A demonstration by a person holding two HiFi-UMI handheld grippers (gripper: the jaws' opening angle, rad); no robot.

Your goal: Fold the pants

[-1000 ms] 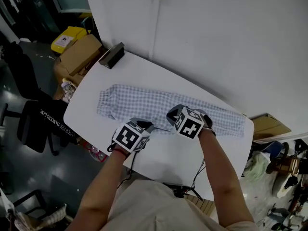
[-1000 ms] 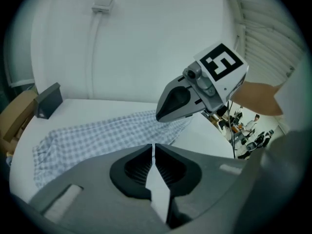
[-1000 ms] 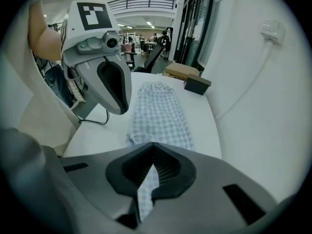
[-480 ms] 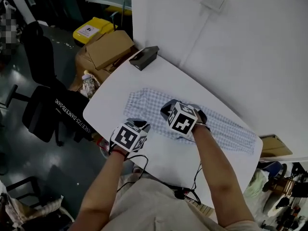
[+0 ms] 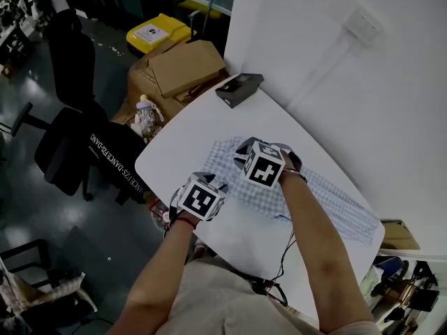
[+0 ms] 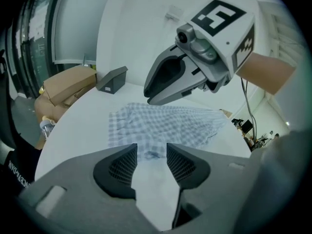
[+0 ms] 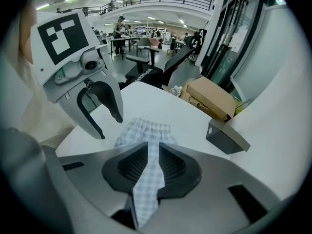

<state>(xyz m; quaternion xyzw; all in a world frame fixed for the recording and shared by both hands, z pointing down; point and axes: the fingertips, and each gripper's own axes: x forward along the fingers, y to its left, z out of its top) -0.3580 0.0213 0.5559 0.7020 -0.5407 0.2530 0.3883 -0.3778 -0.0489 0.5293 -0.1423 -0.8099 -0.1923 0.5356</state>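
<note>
1. Dim workshop floor [image 5: 42, 257] lies to the left of a white table [image 5: 171, 160]. A black office chair [image 5: 66, 155] stands at the far left. Cardboard boxes [image 5: 183, 72] and a bottle [image 5: 144, 112] are nearer the table, and a dark box [image 5: 239, 89] sits on the table's far corner by the wall.
2. The checked pants [image 5: 328, 201] lie flat on the table. They stretch from beneath the two grippers out toward the table's right end.
3. The left gripper [image 5: 211, 181] points down at the near edge of the pants' left end. Its own view shows the jaws released and well apart, having just been opening. Bare tabletop fills most of the gap, and the edge of the cloth runs across between the jaw tips. Neither pad presses on the fabric.
4. The right gripper [image 5: 246, 149] is just beside the left one, a little farther across the cloth, and tilts steeply down. Its jaws have also just been opening, but they stand only a narrow slit apart. A strip of checked fabric shows all along that slit. The pads look loose on it rather than clenched, though the gap is too thin to say whether they still brush the cloth.
</note>
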